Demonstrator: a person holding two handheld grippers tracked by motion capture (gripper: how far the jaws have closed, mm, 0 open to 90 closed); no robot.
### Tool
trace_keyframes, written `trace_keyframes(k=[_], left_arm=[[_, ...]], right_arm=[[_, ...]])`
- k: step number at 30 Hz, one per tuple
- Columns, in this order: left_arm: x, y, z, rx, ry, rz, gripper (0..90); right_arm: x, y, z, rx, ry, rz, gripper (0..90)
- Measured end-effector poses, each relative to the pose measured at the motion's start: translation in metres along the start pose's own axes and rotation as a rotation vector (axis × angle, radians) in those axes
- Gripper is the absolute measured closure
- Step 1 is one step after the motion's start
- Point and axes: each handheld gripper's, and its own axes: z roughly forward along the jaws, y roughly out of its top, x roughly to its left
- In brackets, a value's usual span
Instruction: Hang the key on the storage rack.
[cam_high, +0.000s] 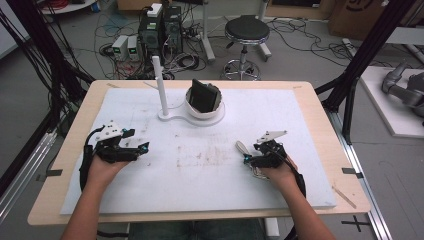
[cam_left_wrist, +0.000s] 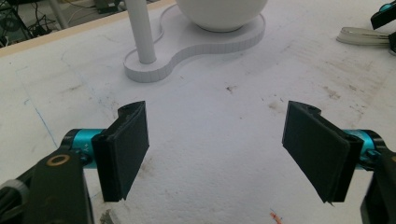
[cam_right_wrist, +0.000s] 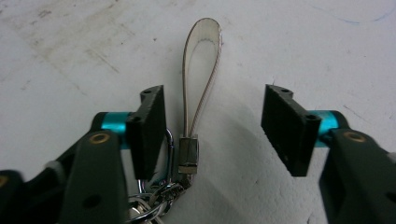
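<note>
While the right gripper (cam_right_wrist: 212, 133) stood wide open over the keychain strap (cam_right_wrist: 201, 70), its jaws to either side of the metal clasp (cam_right_wrist: 188, 156) and touching nothing, the work looked to be at the pick-up step, with the grasp not yet made. The strap lay flat on the white mat (cam_high: 200, 170), right of centre and well apart from the white stand (cam_high: 192, 112) at the far side, whose post (cam_high: 160, 85) rose beside a cup (cam_high: 204, 102) holding a dark object. A judgement: the next move called for lowering and closing on the clasp or the strap just above it, without snagging the key rings (cam_right_wrist: 154, 200) bunched under the left jaw. The left gripper (cam_left_wrist: 215, 154) hovered open and empty over bare mat near the person's side. Open room lay between the strap and the stand; the mat's edges and the table's rim (cam_high: 320, 100) were well clear of both hands.
</note>
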Motion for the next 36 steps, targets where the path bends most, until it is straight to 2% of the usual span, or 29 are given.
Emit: trace_keyframes(k=[5,9,10,13,20,22,28,36], left_arm=[[0.0,0.0,0.0,0.003,-0.002,0.004,22.8],[-0.001,0.0,0.001,0.009,-0.002,0.007,22.7],[-0.001,0.0,0.001,0.008,-0.002,0.007,22.7],[-0.001,0.0,0.002,0.013,-0.002,0.009,22.7],[-0.003,0.001,0.002,0.009,0.0,0.013,22.8],[-0.003,0.001,0.001,0.005,0.001,0.012,22.8],[-0.003,0.002,-0.001,-0.001,-0.001,0.012,22.7],[-0.005,0.003,-0.004,-0.003,0.003,0.02,22.8]], right_arm=[[0.0,0.0,0.001,0.001,0.016,0.003,47.8],[0.002,0.0,0.0,0.002,0.04,0.009,62.2],[0.003,0.0,0.0,0.006,0.049,0.011,68.3],[0.008,0.001,-0.001,0.013,0.067,-0.008,81.3],[0.011,0.004,-0.001,0.022,0.052,-0.025,83.8],[0.012,0.005,-0.004,-0.001,0.049,-0.033,83.8],[0.014,0.018,-0.024,-0.131,0.072,-0.011,83.8],[0.022,0.045,-0.046,-0.247,0.068,-0.054,83.7]])
